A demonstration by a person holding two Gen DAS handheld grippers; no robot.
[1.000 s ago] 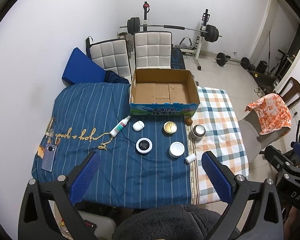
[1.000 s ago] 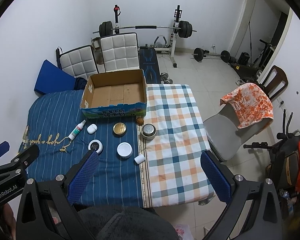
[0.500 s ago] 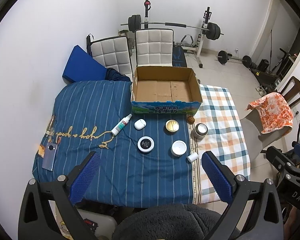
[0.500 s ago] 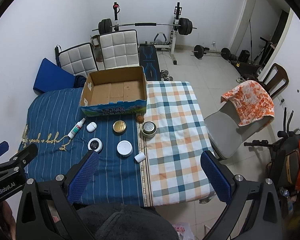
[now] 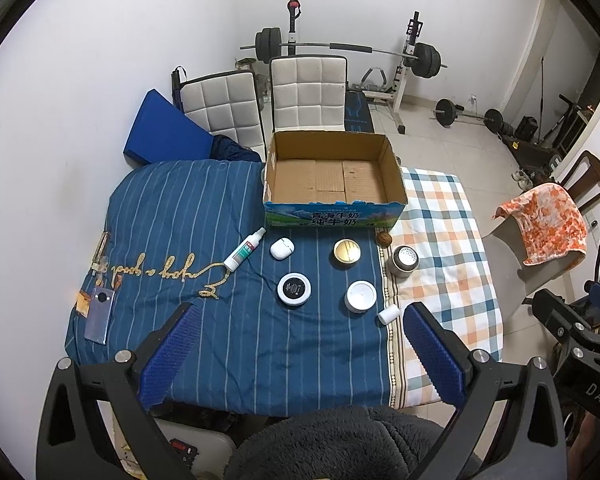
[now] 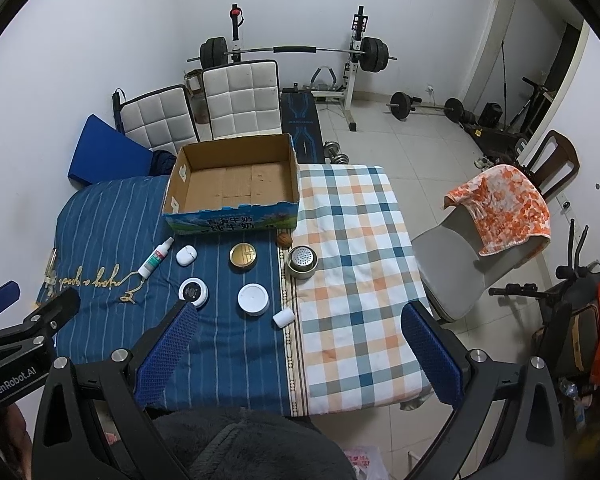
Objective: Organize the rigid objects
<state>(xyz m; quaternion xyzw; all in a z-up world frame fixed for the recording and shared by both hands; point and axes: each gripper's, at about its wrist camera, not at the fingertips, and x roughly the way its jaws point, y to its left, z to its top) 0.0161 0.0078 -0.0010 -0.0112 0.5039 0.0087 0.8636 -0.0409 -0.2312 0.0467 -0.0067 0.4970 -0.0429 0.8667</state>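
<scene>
An empty cardboard box (image 5: 334,174) (image 6: 236,184) stands at the far side of the cloth-covered table. In front of it lie a white spray bottle (image 5: 244,250), a white earbud case (image 5: 282,248), a gold tin (image 5: 347,254), a black-topped round jar (image 5: 294,289), a white round jar (image 5: 361,296), a small white bottle (image 5: 388,314), a walnut (image 5: 384,239) and a metal shaker (image 5: 404,261). My left gripper (image 5: 300,328) and right gripper (image 6: 300,328) hover high above the near table edge, both open and empty.
A phone (image 5: 99,314) lies at the table's left edge on the blue striped cloth (image 5: 172,216). The checked cloth (image 6: 352,248) covers the right half. Two white chairs (image 5: 306,94) stand behind the box. A grey chair with an orange towel (image 6: 500,208) is on the right. Gym weights line the back wall.
Both views have shifted slightly, with the table sitting a little lower in frame. Nothing on the table has moved, and both grippers stay open.
</scene>
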